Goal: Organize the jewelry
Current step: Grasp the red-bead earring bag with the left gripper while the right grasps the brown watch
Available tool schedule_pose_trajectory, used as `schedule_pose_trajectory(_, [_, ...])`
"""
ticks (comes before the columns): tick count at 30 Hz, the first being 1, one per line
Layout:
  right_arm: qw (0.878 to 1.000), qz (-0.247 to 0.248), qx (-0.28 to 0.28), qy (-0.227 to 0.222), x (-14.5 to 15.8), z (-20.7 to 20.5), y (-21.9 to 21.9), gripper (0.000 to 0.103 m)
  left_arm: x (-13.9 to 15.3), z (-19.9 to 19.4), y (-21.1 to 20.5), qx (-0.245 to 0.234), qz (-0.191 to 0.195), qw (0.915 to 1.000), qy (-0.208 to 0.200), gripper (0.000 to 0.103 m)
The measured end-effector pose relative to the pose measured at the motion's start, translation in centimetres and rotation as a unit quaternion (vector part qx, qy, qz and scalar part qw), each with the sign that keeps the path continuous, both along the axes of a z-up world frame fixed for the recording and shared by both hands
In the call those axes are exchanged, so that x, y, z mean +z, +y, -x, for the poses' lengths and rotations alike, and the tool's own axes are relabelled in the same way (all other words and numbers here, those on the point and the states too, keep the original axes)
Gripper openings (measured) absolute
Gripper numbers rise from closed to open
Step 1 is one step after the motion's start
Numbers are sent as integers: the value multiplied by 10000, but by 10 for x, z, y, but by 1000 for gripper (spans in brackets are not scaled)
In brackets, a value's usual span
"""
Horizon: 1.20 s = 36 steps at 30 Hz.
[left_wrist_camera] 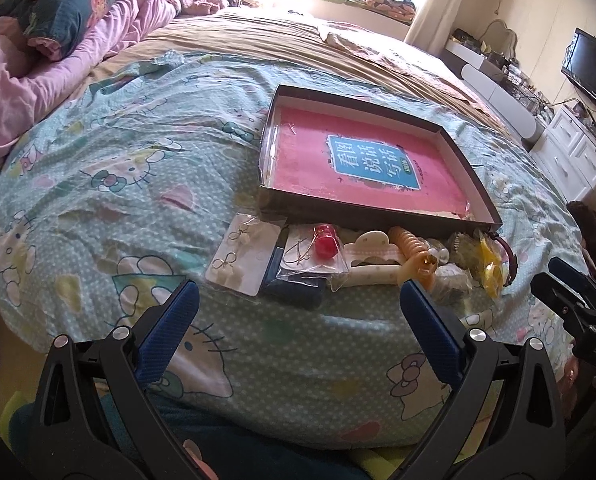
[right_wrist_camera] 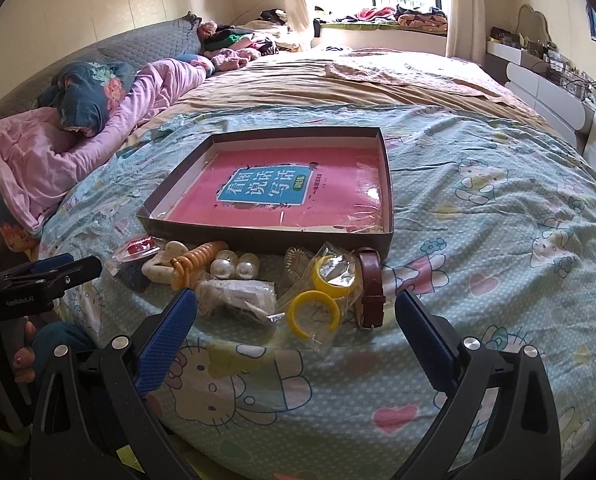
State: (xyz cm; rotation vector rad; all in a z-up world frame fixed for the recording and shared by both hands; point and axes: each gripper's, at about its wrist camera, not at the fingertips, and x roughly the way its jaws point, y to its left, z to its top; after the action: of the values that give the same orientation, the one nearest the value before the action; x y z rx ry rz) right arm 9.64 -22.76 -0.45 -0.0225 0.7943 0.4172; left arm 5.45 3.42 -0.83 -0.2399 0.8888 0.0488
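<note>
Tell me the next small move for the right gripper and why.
Probably ease the right gripper forward and down over the yellow open bangle. Both grippers are open and hold nothing, the shallow box has no jewelry in it yet, and the bangle, in its clear wrapper, lies nearest, almost centred between the right fingers. The left gripper faces the earring card instead.

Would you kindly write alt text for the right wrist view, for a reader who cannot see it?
The open right gripper hovers over a patterned bedspread, facing jewelry in a row: yellow hoops in a clear bag, a brown strap, pearl pieces. Behind them sits a shallow box holding a pink book.
</note>
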Motion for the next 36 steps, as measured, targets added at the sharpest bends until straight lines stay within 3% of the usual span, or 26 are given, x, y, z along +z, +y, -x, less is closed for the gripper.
schedule_pose_trajectory(7, [9998, -2, -185, 96, -6, -11, -13, 99, -10, -22, -3, -210, 214, 9995, 128, 88])
schedule_pose_trajectory(16, [9977, -51, -611, 292, -20, -27, -41, 98, -25, -38, -2, -222, 98, 9991, 344, 73])
schedule_pose_trajectory(20, [9968, -55, -619, 505, -30, -35, -48, 73, -29, -42, -3, -282, 78, 9988, 404, 68])
schedule_pose_trajectory(30, [9967, -207, -302, 726, -45, -50, -44, 32, -33, -53, -4, -290, -2, 9985, 455, 54])
schedule_pose_trajectory(32, [9964, -294, -209, 764, -48, -53, -43, 20, -34, -55, -4, -290, 11, 9985, 473, 50])
schedule_pose_trajectory(34, [9971, -292, -143, 684, -47, -52, -42, 16, -34, -55, -4, -300, -7, 9985, 459, 48])
schedule_pose_trajectory(36, [9981, -274, -133, 529, -44, -51, -43, 16, -32, -56, -5, -280, -109, 9987, 411, 39])
